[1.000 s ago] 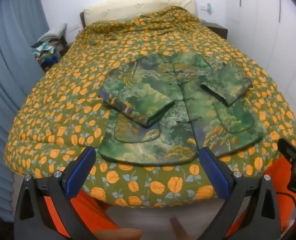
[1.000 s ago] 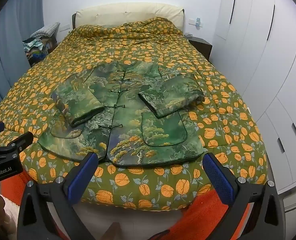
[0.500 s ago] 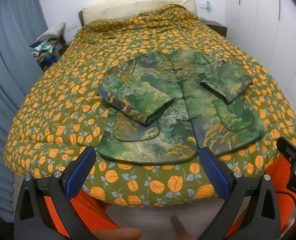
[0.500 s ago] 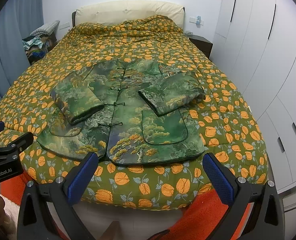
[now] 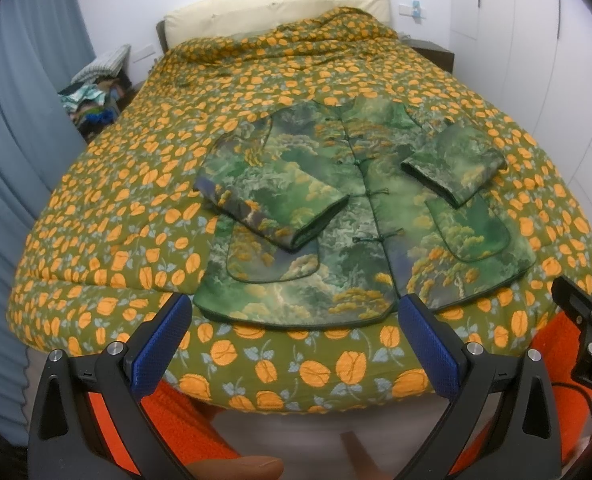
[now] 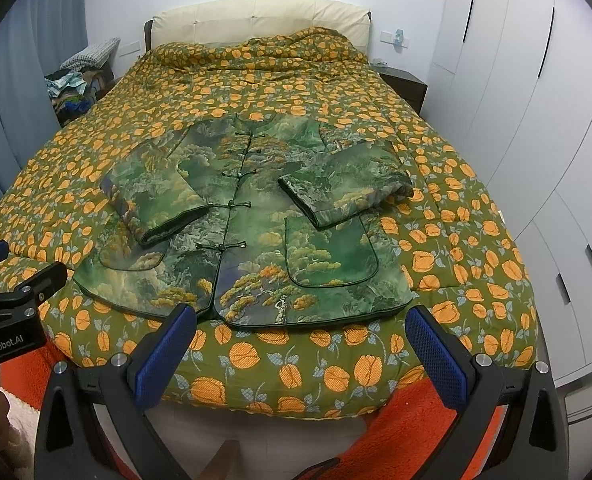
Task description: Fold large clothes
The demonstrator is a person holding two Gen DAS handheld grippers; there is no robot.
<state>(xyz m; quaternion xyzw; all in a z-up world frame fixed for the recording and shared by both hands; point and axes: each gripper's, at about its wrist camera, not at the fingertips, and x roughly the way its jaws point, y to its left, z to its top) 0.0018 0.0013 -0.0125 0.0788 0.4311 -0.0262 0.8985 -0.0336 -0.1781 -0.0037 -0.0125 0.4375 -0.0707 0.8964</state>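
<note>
A green landscape-print jacket (image 5: 355, 216) (image 6: 252, 236) lies face up near the foot of the bed, buttoned, with both sleeves folded inward across its front. Its hem reaches the bed's near edge. My left gripper (image 5: 294, 338) hovers open just short of the hem's left-middle part, holding nothing. Open as well, my right gripper (image 6: 301, 344) hangs before the hem's right half, blue pads wide apart. Each gripper's body shows at the edge of the other's view.
The bed carries an olive quilt with orange fruit print (image 6: 455, 248) and a cream headboard (image 6: 256, 16). White wardrobe doors (image 6: 535, 120) line the right side. A pile of clothes (image 6: 72, 88) and blue curtains (image 5: 12, 140) stand left. An orange rug (image 6: 415, 440) lies below.
Both grippers have drawn slightly closer to the bed's foot, so the jacket appears a little lower and nearer. The jacket itself has not moved.
</note>
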